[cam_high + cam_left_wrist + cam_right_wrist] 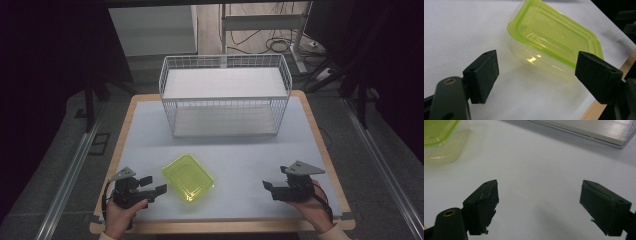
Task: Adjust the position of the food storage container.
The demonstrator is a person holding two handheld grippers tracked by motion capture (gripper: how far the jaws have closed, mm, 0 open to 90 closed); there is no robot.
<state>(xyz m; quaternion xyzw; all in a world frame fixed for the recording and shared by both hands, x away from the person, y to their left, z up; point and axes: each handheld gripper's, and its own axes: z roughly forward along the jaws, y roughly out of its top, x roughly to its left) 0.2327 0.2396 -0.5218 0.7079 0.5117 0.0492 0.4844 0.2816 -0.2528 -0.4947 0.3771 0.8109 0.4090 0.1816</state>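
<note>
A yellow-green lidded plastic container lies on the white table mat near the front, a little left of centre. My left gripper is held just to its left, pointing at it, jaws open and empty. In the left gripper view the container lies ahead of the two pads, not between them. My right gripper hovers at the front right, well clear of the container, jaws wide open with nothing between them. The right gripper view catches a corner of the container at top left.
A white wire basket stands at the back of the mat, its open top facing up. The wooden table edge runs along the front. Bare mat lies between the two grippers. Dark floor, rails and cables surround the table.
</note>
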